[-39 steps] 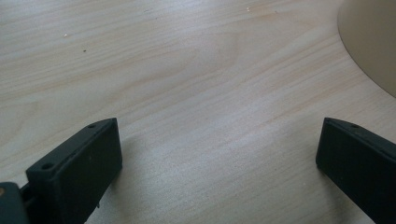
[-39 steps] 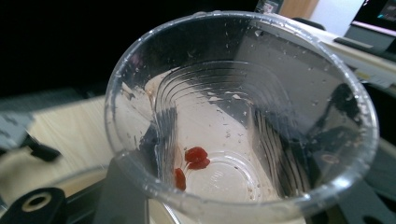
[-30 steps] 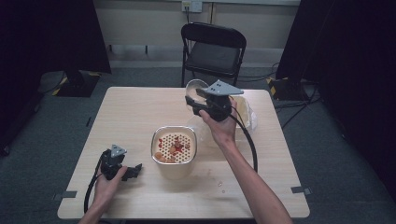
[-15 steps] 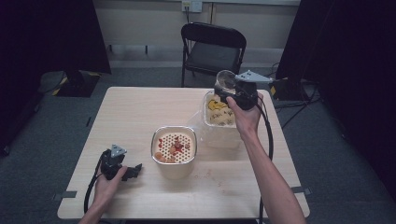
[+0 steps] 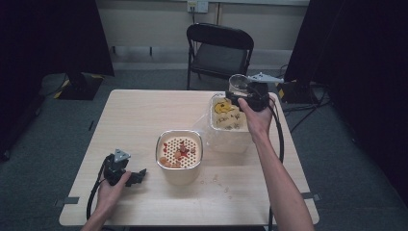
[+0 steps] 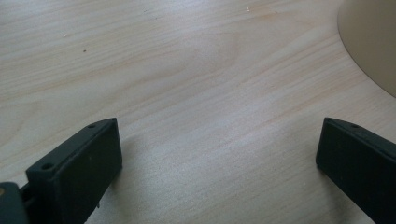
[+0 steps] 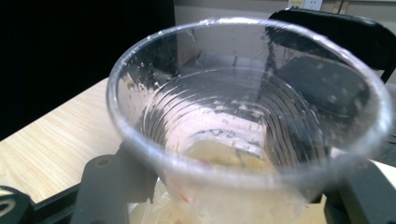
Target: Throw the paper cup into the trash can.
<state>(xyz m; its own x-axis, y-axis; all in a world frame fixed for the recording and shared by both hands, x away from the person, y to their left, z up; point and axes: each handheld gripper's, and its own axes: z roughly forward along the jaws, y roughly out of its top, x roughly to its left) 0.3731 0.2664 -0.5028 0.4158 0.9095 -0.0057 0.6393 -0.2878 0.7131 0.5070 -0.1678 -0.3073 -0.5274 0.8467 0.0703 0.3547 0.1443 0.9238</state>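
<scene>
At the far right of the table [image 5: 144, 110], the right gripper [image 5: 243, 96] has a clear plastic cup [image 7: 247, 126] between its jaws, over the clear tub [image 5: 226, 130] of snacks. The jaws have just been opening, and the cup seems to rest loosely between them, though the view is too close to be sure. The left gripper [image 5: 137, 175] lies open and idle near the beige strainer bowl [image 5: 179, 156]. I'd judge this the step of setting the cup down: next, spread the jaws and back away cleanly.

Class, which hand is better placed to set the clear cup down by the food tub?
Right. The right gripper has the clear cup between its jaws, which have just been opening, above the tub; the left gripper rests far off.
</scene>
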